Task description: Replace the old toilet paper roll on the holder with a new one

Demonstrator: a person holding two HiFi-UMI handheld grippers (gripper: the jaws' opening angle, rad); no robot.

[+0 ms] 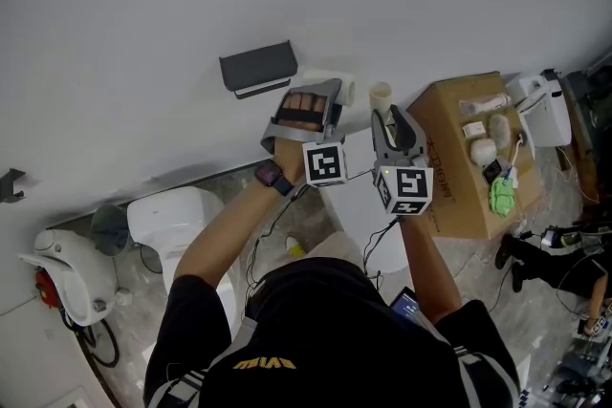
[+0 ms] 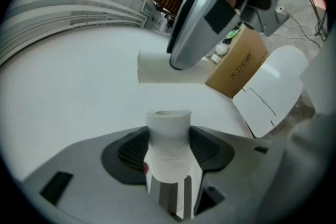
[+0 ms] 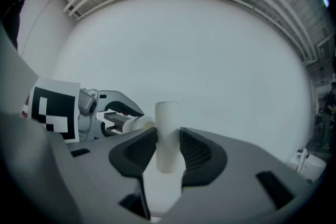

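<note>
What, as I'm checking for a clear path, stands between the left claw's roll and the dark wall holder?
Nothing visible. Only bare wall lies between the roll in the left claw and the holder; the right claw, gripping a white tube, is on the far side.

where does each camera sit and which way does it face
head view: on the head, steeply down onto left gripper, right gripper, forearms.
left gripper view: on that gripper, along jaws shut on paper roll.
right gripper view: likewise, jaws shut on tube, facing wall.
shared: each gripper view shows the other gripper.
</note>
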